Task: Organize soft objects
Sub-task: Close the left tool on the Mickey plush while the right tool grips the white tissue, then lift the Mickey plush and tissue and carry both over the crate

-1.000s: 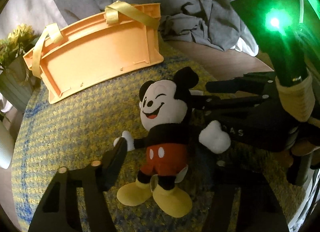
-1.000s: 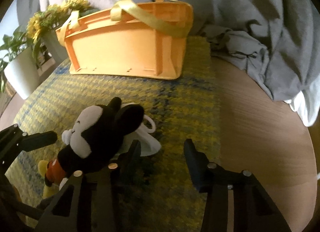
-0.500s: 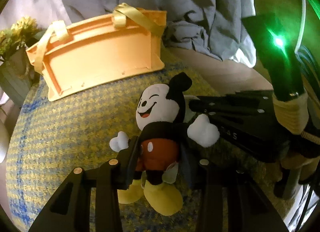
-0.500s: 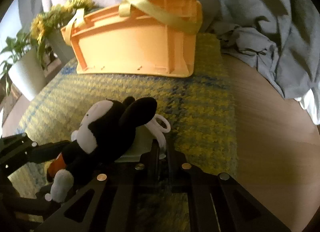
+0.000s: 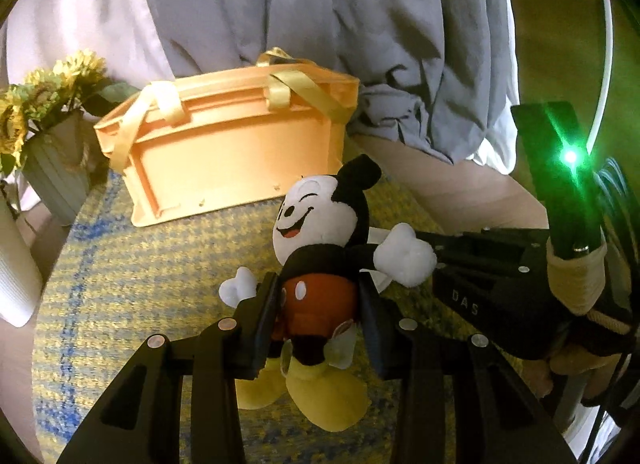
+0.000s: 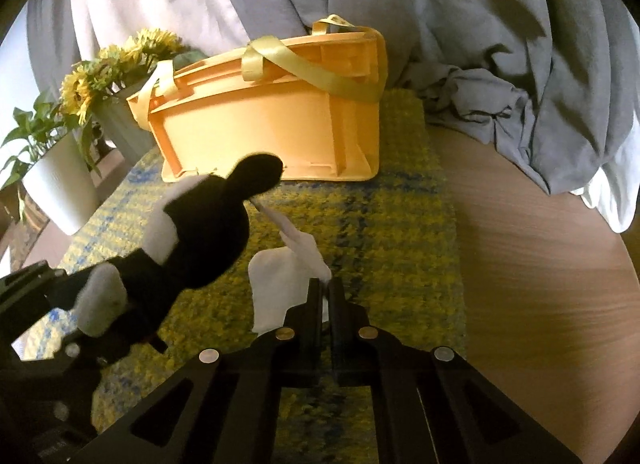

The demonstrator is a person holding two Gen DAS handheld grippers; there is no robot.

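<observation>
We have the Mickey Mouse plush (image 5: pixel 320 248) clamped at the waist in our left gripper (image 5: pixel 316 316) and raised off the yellow-blue mat (image 5: pixel 132 272) (a second ago it lay there, jaws apart). Our right gripper (image 6: pixel 325 296), open then, now pinches its white tag (image 6: pixel 288 276). Next stop, we judge: the orange basket (image 5: pixel 232 151).

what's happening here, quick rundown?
A person with two handheld grippers is sorting soft items on a yellow-blue mat. The left gripper is clamped around the Mickey plush at its red shorts. The right gripper is pinched shut on a white cloth item beside the plush. The orange basket stands behind them; from these views its inside isn't visible.
</observation>
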